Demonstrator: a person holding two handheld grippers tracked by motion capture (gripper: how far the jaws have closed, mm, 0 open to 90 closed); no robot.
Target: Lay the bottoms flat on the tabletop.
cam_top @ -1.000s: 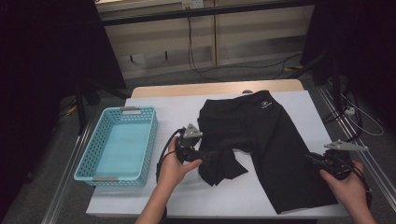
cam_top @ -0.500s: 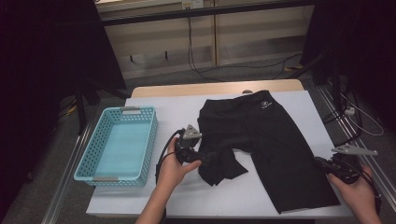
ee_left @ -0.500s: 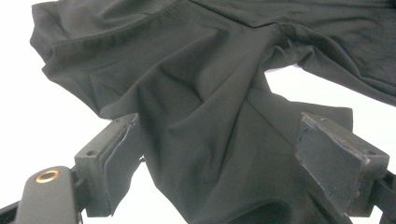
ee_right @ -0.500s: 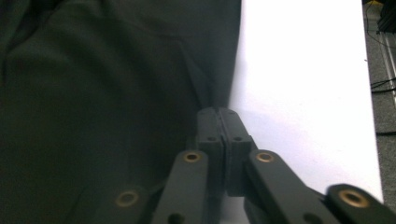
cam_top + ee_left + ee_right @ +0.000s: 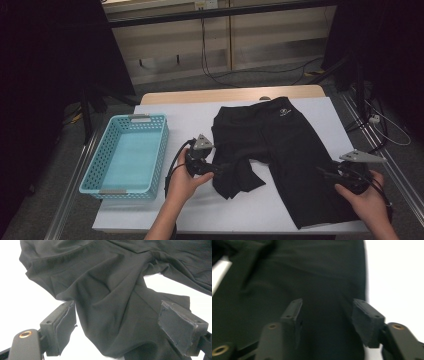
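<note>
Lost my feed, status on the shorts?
Left tongs open around the crumpled leg. Right tongs just opening, nothing gripped. Black shorts flat on table. Basket clear of work.

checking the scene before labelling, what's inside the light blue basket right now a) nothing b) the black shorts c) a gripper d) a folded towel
a, the light blue basket sits bare at the table's left, while the black shorts lie spread on the white tabletop beside it, apart from the basket.
</note>
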